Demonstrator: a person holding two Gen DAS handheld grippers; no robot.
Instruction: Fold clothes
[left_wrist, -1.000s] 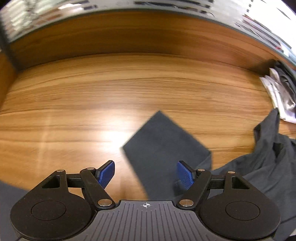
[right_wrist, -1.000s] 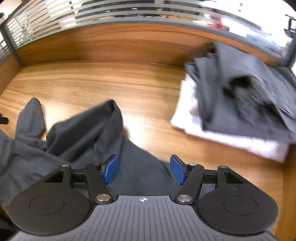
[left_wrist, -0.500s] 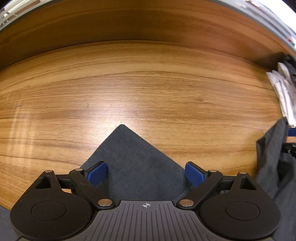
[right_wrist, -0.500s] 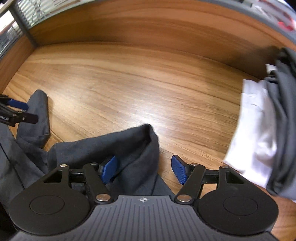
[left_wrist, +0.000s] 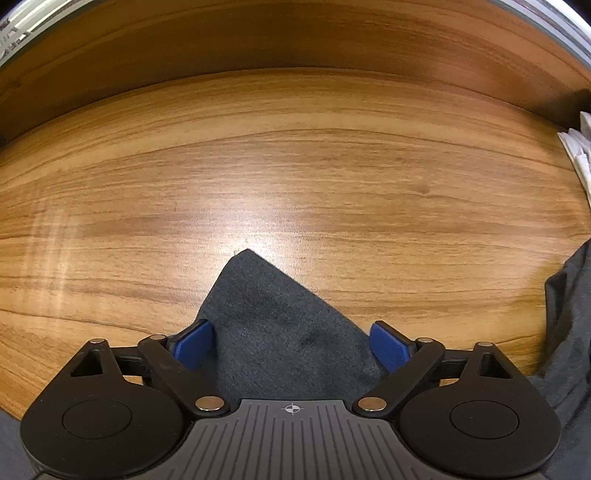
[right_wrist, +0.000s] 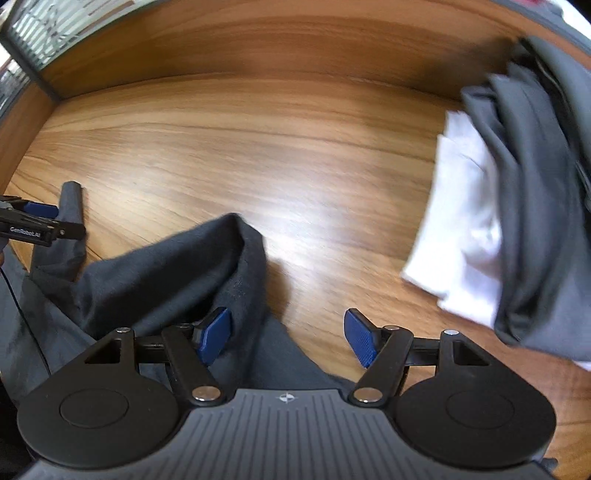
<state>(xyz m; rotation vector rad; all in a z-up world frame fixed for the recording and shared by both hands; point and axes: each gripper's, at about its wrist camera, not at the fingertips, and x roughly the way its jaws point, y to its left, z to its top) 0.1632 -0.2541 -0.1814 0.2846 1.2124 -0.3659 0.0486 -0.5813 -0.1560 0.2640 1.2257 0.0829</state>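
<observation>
While the wooden bench fills both views, a crumpled dark grey garment lies lower centre; folded clothes sit upper right. Both grippers, left and right, spread fingers wide around cloth corners, likely about to pinch.

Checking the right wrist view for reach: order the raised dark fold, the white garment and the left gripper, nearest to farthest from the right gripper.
1. Raised dark fold, just ahead of the right gripper, by its left finger.
2. White garment, right side, under the grey pile.
3. Left gripper, far left edge.
</observation>
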